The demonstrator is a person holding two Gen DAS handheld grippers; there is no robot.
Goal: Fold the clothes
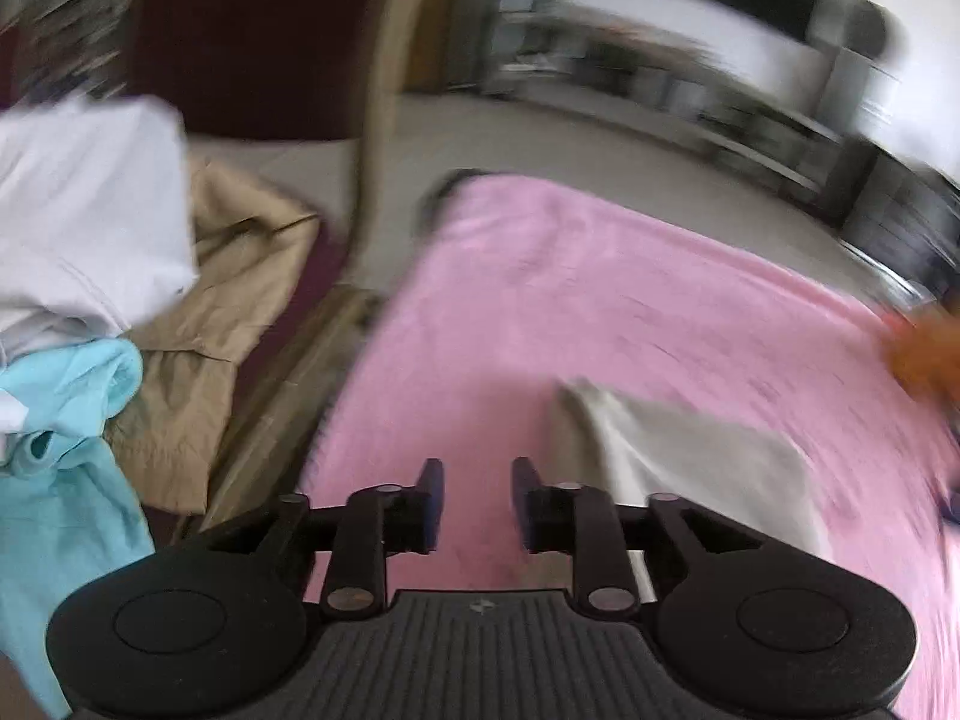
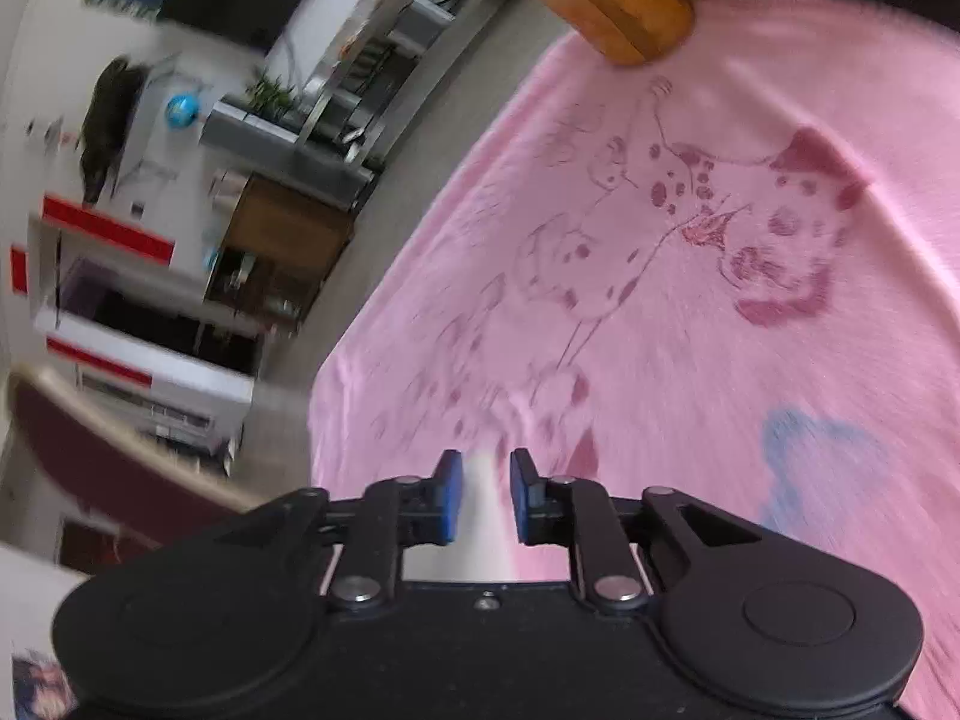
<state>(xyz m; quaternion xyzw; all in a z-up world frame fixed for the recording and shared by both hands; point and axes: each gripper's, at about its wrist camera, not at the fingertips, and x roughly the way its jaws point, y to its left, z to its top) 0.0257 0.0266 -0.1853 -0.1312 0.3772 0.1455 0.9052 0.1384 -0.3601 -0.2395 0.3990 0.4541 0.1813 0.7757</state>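
Garments in left wrist view: one pink shirt [image 1: 600,312], one white garment [image 1: 84,210], one tan garment [image 1: 240,276], one light-blue garment [image 1: 66,450]. Grippers: two, left gripper [image 1: 477,483] and right gripper [image 2: 486,477]. One wooden piece [image 2: 606,6] at the shirt's far edge.

No readable text, labels or numbers anywhere.
Only a wordless spotted-dog print on the pink shirt [image 2: 690,228], with a blue blot below; small picture at the lower left corner too blurred to read; background shelving equally smeared.
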